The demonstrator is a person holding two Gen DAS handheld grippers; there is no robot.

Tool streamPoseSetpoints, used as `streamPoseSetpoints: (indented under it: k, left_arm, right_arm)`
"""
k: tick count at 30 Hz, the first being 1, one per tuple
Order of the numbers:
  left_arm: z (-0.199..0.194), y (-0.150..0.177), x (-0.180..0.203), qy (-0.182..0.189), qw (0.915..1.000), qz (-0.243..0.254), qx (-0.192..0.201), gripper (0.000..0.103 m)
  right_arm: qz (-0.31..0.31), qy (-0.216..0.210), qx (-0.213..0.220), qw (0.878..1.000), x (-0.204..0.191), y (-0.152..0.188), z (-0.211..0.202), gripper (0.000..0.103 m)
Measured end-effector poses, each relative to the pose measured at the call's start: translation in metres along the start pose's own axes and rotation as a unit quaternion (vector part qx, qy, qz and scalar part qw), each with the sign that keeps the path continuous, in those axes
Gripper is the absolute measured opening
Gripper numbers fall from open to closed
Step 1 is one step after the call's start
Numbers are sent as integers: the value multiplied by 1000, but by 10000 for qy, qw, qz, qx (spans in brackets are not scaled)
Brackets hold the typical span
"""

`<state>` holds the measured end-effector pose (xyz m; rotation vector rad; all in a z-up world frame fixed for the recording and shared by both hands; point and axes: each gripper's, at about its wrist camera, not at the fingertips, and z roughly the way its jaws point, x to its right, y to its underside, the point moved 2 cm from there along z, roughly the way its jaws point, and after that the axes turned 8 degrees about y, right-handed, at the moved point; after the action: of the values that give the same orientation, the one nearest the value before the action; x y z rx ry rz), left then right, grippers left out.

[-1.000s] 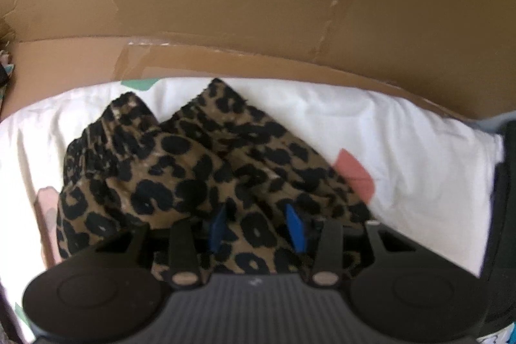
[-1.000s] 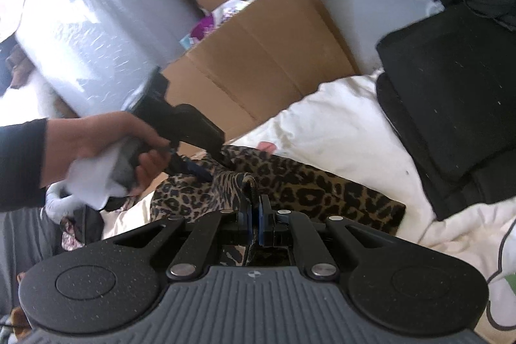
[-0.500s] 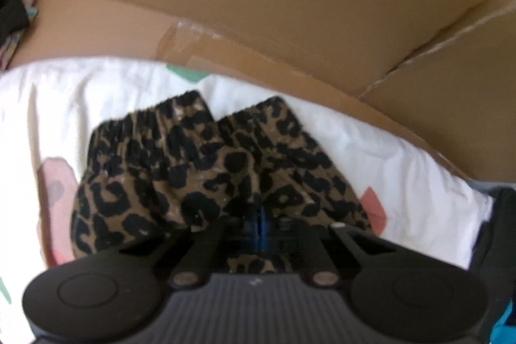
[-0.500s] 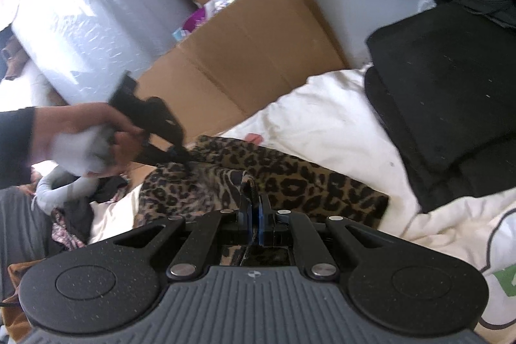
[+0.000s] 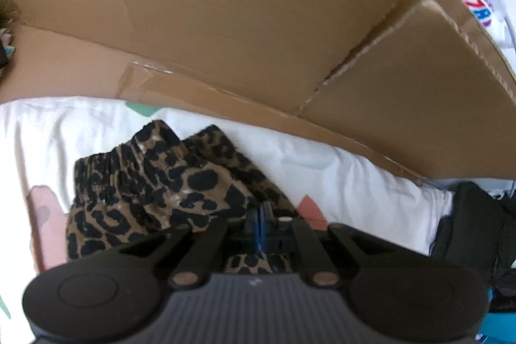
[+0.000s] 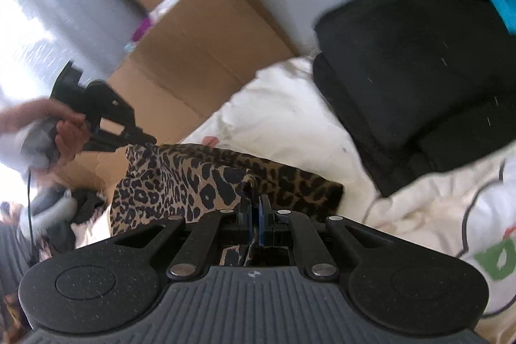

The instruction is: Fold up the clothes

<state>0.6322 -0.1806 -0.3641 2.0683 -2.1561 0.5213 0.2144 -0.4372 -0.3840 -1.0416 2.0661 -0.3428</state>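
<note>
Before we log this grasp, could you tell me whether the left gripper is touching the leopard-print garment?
Touching. In the right wrist view the left gripper is shut on the corner of the leopard-print garment, lifting it into a peak.

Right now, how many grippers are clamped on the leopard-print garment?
2. The left gripper pinches the leopard-print garment at its raised far-left corner; the right gripper pinches its near edge.

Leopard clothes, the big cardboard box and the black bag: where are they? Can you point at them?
leopard clothes (image 5: 167, 182): left wrist view, on the gathered elastic band.
cardboard box (image 5: 225, 21): left wrist view, on its broad brown wall.
black bag (image 6: 419, 70): right wrist view, on its flat top face.
</note>
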Motion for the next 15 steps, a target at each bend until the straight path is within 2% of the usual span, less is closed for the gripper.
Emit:
streamPoseSetpoints:
  k: [9, 15]
  left_arm:
    - [36, 4, -2, 115, 9999, -36, -50, 1]
    - [37, 3, 1, 222, 9997, 34, -69, 1]
  right_arm:
    - [408, 205, -294, 9985, 31, 1, 27, 2]
    - [403, 236, -254, 9986, 33, 0, 25, 2]
